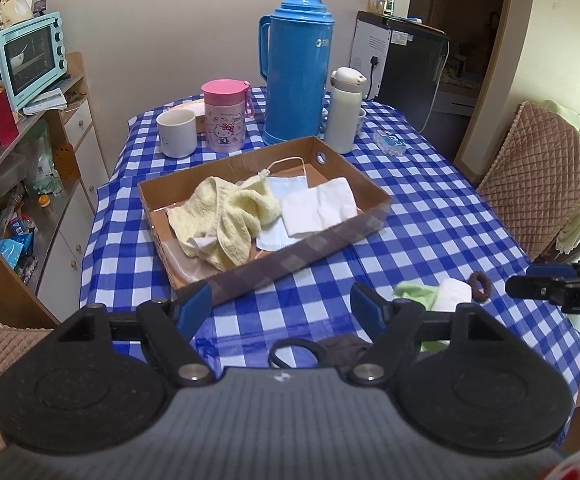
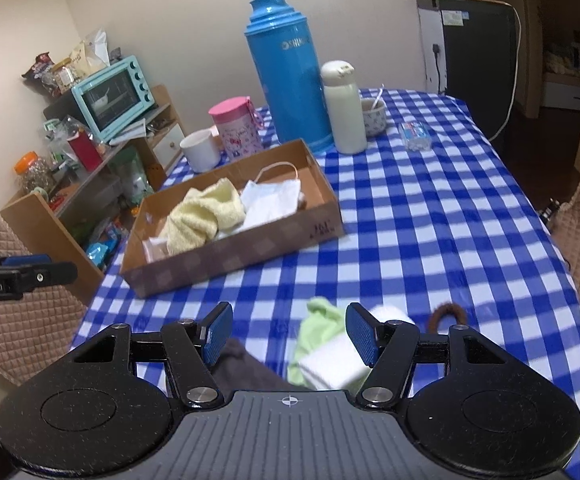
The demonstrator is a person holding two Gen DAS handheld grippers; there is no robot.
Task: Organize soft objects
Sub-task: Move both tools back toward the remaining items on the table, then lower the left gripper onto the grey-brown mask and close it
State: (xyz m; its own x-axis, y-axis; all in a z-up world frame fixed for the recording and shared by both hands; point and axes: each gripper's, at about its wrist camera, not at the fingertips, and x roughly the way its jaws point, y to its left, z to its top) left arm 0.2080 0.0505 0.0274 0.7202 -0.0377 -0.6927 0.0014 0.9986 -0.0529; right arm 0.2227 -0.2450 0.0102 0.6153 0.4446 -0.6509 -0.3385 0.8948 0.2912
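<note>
A shallow cardboard tray [image 1: 374, 210] sits mid-frame on the blue-and-white checked cloth [image 1: 430, 232], its long axis running from lower left to upper right. Inside lie a crumpled, nubbly yellow towel [image 1: 226, 216], a flat pleated face mask [image 1: 286, 192] with its ear loop curled toward the far wall, and a creased white tissue [image 1: 322, 206] square.

Low in the right wrist view, loose on the cloth, are a rumpled green cloth [image 2: 322, 320], a folded white pad [image 2: 332, 368] lying on it, a fuzzy brown hair tie [image 2: 448, 314] ring at lower right, and a dark brown fabric [image 2: 246, 368] at bottom centre.

The left gripper [image 1: 280, 310] is held level, jaws spread wide, holding nothing, aimed at the tray's near wall. The right gripper [image 2: 288, 332] is also spread wide and empty, hovering over the green cloth and pad.

Behind the tray stand a glossy blue thermos [image 1: 298, 68], a pink-lidded cup [image 1: 226, 116], a white mug [image 1: 176, 132] and a cream bottle [image 1: 344, 110].
</note>
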